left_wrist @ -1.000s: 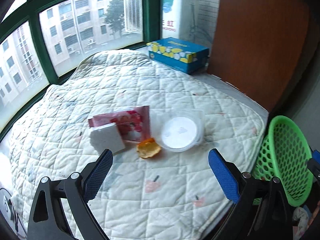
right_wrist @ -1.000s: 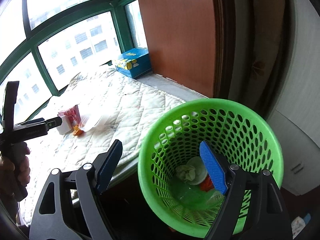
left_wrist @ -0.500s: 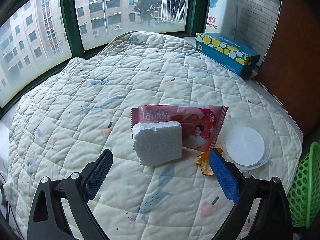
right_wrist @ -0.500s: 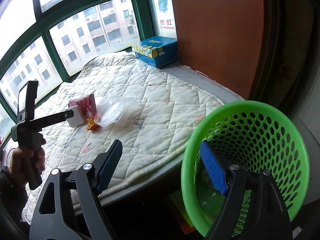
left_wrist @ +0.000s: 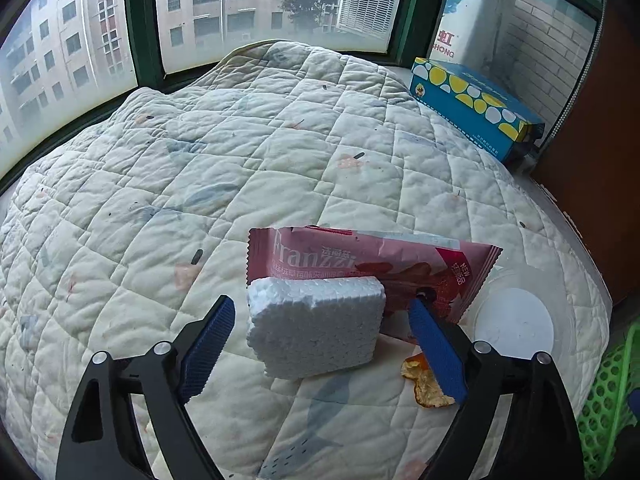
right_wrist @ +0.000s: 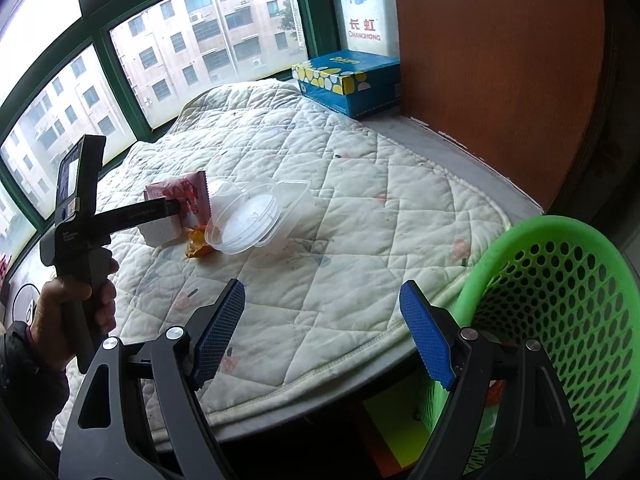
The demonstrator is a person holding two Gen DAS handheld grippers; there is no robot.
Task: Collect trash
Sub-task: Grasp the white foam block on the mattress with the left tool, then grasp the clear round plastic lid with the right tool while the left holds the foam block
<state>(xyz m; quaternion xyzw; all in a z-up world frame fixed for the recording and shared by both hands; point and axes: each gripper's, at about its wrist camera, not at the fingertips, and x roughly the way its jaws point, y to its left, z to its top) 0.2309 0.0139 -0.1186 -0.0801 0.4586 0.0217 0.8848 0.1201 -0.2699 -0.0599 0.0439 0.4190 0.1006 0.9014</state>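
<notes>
Foam block (left_wrist: 316,330), white and pebbly with a ragged broken left edge, sat near the front of the quilted pad (left_wrist: 240,168), standing slightly tilted on its lower edge. It lay between the blue pads of the left gripper (left_wrist: 320,344), whose jaws were closing; neither pad pressed on the foam yet, a gap showed on both sides. Behind the foam and touching it lay a pink snack wrapper (left_wrist: 372,264), flat, serrated at its right end, printed with white lettering. Just right of the foam, an orange peel scrap (left_wrist: 424,384) was partly hidden by the left gripper's right finger. Further right was a clear plastic lid (left_wrist: 516,326) with a white round centre, its edge overlapping the wrapper's corner.

From the right wrist view the same cluster sat bunched together at the pad's left-middle, with the left gripper reaching over it, held by a hand (right_wrist: 76,304) in a dark sleeve. Right gripper (right_wrist: 324,336) hung spread wide with nothing between its pads, over the pad's front edge. Green perforated basket (right_wrist: 560,320) stood beside and below that front-right edge, close to the right gripper's right finger.

Pad was bare behind and left of the trash, up to the green-framed window (left_wrist: 144,20). Blue tissue box (left_wrist: 472,108) sat at the far right corner against a brown panel (right_wrist: 500,80), well apart from the trash.
</notes>
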